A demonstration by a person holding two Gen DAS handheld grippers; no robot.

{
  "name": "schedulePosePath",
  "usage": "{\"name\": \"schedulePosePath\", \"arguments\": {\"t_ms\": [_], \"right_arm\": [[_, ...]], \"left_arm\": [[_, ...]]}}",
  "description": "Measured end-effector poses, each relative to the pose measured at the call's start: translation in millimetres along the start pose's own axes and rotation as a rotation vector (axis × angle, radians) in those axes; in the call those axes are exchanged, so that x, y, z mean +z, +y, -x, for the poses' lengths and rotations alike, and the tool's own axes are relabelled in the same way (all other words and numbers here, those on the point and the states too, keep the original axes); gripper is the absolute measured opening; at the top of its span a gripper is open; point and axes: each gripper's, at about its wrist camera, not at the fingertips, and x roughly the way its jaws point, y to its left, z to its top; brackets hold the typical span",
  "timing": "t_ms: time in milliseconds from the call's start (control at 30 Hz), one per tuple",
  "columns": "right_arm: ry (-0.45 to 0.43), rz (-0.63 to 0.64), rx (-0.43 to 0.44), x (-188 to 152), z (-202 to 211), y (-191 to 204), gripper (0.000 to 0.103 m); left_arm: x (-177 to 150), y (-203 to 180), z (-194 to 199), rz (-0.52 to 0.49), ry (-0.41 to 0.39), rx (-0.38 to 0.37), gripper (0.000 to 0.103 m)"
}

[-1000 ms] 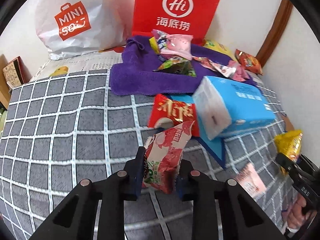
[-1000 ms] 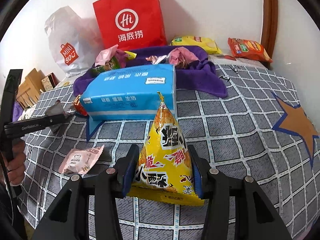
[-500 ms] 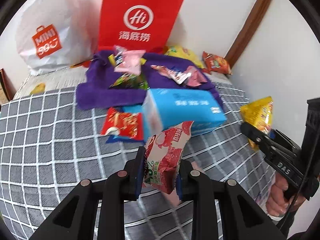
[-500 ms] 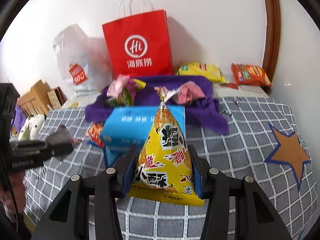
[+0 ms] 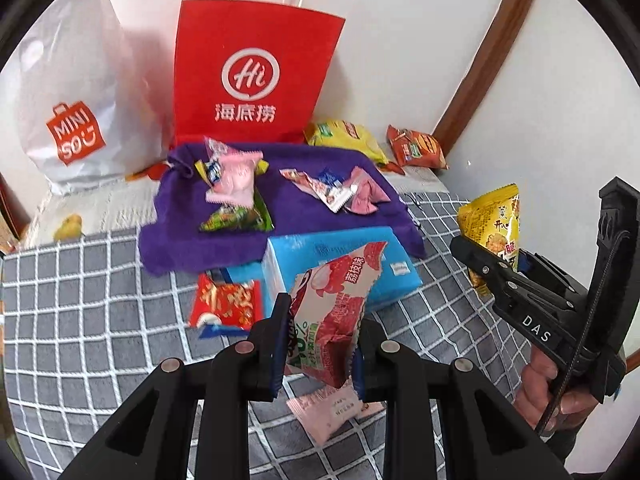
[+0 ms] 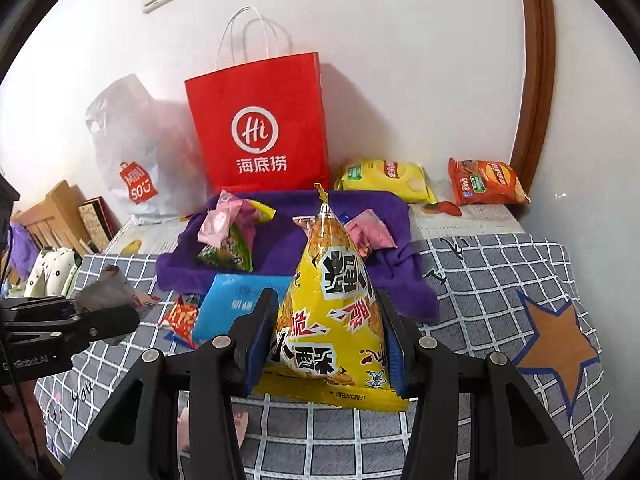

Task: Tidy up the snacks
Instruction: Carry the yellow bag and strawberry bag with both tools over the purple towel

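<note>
My left gripper [image 5: 318,344] is shut on a red-and-pink lychee snack packet [image 5: 334,312], held above the grey checked bedcover [image 5: 80,320]. My right gripper [image 6: 326,344] is shut on a yellow triangular snack bag [image 6: 336,320], also lifted off the bed. That yellow bag [image 5: 494,224] and the right gripper show at the right of the left wrist view, with a hand below. Several small snack packets lie on a purple cloth [image 5: 288,216] at the back. A pink packet [image 5: 328,408] lies on the cover under the left gripper.
A blue tissue pack [image 5: 340,260] and a red packet [image 5: 224,304] lie in front of the cloth. A red paper bag [image 5: 252,72] and a white plastic bag [image 5: 72,92] stand against the wall. Yellow [image 6: 384,178] and orange [image 6: 486,182] chip bags lie behind.
Both grippers have risen with their packets still gripped, so the bed and the bags look farther below. The right gripper has come into plainer sight at the right of the left wrist view.
</note>
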Motion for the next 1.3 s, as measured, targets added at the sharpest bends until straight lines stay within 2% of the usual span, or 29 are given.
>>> {"name": "schedulePosePath", "arguments": {"t_ms": [1000,1300], "right_arm": [[-0.014,0.033,0.022,61.1,-34.5,6.8,0.048],[-0.022,0.047,0.032,83.6,-43.7,10.3,0.048]], "left_arm": [[61.4,12.9,-15.3,0.008,-0.037,0.018,0.024],[81.3,33.4,-14.0,0.026,-0.05,0.049,0.024]]}}
